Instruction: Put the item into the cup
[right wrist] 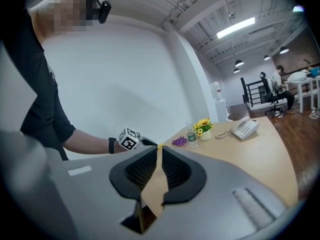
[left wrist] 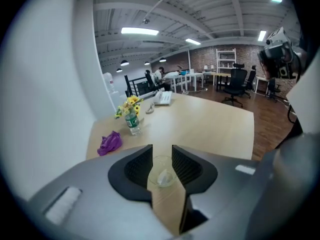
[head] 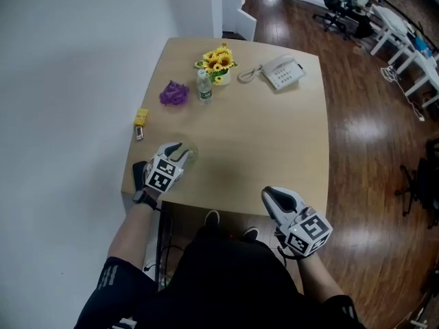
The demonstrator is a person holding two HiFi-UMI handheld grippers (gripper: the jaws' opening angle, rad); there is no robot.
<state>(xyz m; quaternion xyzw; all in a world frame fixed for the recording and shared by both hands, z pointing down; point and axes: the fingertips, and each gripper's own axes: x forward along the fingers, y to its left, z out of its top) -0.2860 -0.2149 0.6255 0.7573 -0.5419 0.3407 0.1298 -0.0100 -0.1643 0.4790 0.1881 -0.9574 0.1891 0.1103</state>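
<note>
At the near left corner of the bench, my left gripper hovers right at the clear cup. In the left gripper view the fingers stand well apart, the cup's rim shows in the gap between them, and neither pad presses on it. Down inside the cup lies a small, pale, crumpled item; it may be a wad of tissue or film, but it's too small for me to be sure.

So I call the main job done: item in the cup, fingers off it. All that's left is to draw the left gripper clear without knocking the cup, which looks light and stands near the bench edge.

My right gripper hangs at the front edge of the bench, well apart from the cup, its fingers closed to a thin slit with nothing between them.

Farther back sit the flowers, a water bottle, a purple cloth, a phone and a yellow object. I judge that none of those 5 needs touching.
</note>
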